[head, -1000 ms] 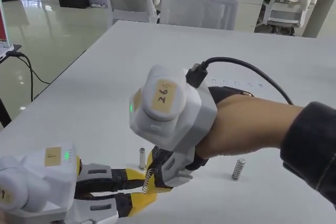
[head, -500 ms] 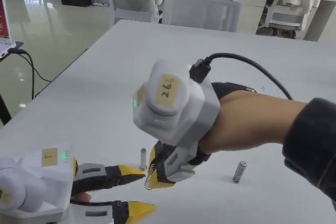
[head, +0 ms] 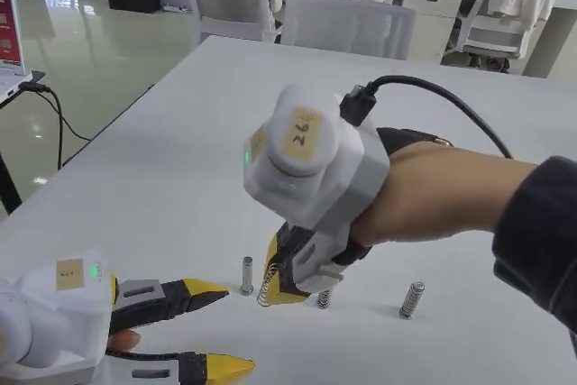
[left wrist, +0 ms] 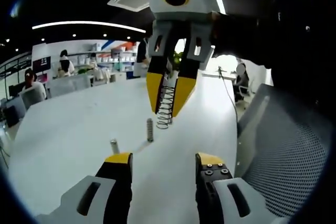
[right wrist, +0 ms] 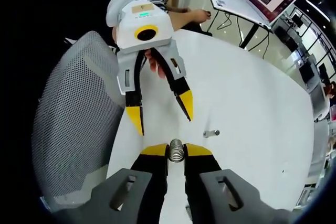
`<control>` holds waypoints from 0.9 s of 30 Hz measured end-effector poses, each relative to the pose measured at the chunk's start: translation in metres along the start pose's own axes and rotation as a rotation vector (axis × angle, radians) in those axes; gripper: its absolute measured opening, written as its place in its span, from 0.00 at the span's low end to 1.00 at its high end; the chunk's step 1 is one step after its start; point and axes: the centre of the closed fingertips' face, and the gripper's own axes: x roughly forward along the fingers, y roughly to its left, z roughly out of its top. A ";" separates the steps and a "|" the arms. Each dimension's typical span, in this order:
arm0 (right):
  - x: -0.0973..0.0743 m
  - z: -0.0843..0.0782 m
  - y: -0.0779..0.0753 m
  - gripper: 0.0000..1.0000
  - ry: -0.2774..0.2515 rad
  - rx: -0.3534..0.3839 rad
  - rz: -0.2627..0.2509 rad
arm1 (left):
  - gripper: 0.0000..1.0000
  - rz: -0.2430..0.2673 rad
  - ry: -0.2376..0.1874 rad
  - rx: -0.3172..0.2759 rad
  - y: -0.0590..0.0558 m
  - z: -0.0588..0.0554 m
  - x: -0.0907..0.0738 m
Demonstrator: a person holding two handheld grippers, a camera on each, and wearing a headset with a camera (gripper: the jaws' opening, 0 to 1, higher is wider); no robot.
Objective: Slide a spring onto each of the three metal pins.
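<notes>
From the head we look down, close over the table [head: 162,160]. Our 2 gripper views sit low and face each other: left sees the right gripper [left wrist: 166,109], right sees the left gripper [right wrist: 165,123]. All 3 share the bare pin [head: 246,275].

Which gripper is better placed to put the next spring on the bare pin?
The right gripper: it is shut on a spring, close beside the bare pin. The left gripper is open and empty.
</notes>
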 end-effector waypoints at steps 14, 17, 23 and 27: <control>-0.003 0.001 -0.016 0.08 0.016 -0.008 -0.019 | 0.52 0.058 0.002 -0.010 0.010 -0.007 -0.009; -0.003 0.000 -0.023 0.08 0.019 -0.004 -0.029 | 0.53 0.063 0.001 -0.011 0.011 -0.007 -0.010; -0.001 0.000 -0.034 0.08 0.028 0.001 -0.036 | 0.55 0.073 0.000 -0.018 0.012 -0.009 -0.012; 0.003 0.001 -0.042 0.08 0.037 -0.002 -0.035 | 0.55 0.073 0.000 -0.022 0.011 -0.010 -0.012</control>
